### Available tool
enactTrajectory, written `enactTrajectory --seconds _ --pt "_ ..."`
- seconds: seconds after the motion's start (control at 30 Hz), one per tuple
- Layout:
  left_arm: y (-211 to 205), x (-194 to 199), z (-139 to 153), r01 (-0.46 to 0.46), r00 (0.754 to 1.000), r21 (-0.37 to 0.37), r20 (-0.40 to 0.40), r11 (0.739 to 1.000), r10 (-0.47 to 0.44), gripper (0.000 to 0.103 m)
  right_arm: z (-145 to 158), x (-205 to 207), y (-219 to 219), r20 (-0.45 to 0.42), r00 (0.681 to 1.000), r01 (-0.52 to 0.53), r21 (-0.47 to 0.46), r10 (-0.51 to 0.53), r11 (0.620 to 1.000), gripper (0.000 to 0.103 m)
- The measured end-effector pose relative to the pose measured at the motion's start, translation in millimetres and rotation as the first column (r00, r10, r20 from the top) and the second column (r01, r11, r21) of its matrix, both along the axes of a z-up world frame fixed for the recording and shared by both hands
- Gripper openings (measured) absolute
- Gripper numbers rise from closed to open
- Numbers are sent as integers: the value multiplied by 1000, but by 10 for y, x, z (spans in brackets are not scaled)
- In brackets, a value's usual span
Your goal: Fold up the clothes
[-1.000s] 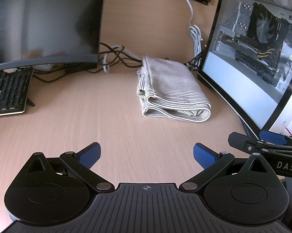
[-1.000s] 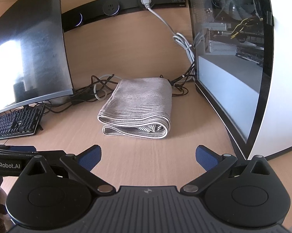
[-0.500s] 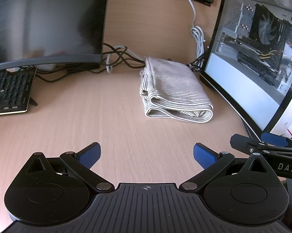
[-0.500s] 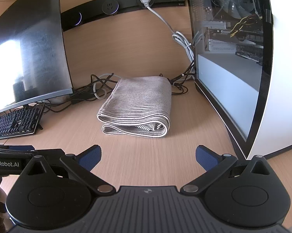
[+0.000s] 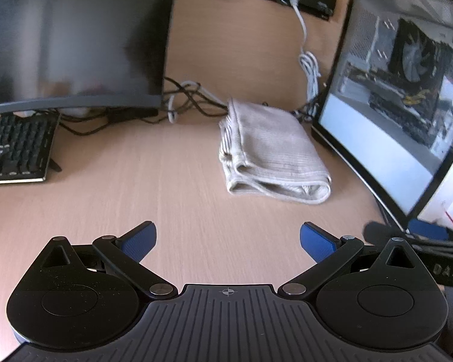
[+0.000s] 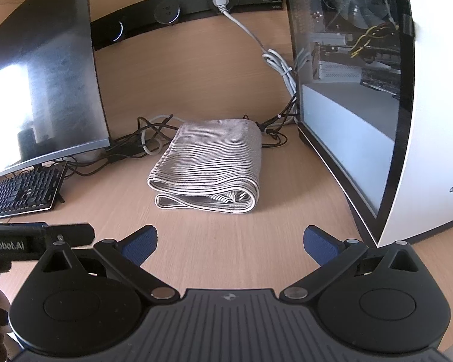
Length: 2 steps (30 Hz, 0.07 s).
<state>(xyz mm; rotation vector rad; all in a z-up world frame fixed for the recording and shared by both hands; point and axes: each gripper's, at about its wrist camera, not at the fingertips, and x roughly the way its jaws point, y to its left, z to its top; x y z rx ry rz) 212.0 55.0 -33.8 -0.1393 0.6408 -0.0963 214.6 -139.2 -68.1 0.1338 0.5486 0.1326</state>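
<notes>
Over the last second both grippers, left [image 5: 228, 236] and right [image 6: 230, 239], have drifted slightly with fingers spread and empty, leaving the folded striped cloth [image 6: 210, 167] at twelve o'clock on the surface [image 6: 226, 241], so the folding looks finished.
</notes>
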Motion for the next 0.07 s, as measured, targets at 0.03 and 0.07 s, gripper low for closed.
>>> enactTrajectory --seconds 0.03,0.07 --pt "38 37 23 -18 1000 -11 4 1000 18 103 24 -3 -17 8 1000 -2 7 2 1000 103" --pt "91 82 47 -37 999 -30 3 999 37 103 48 -5 -33 16 1000 -4 14 4 1000 103"
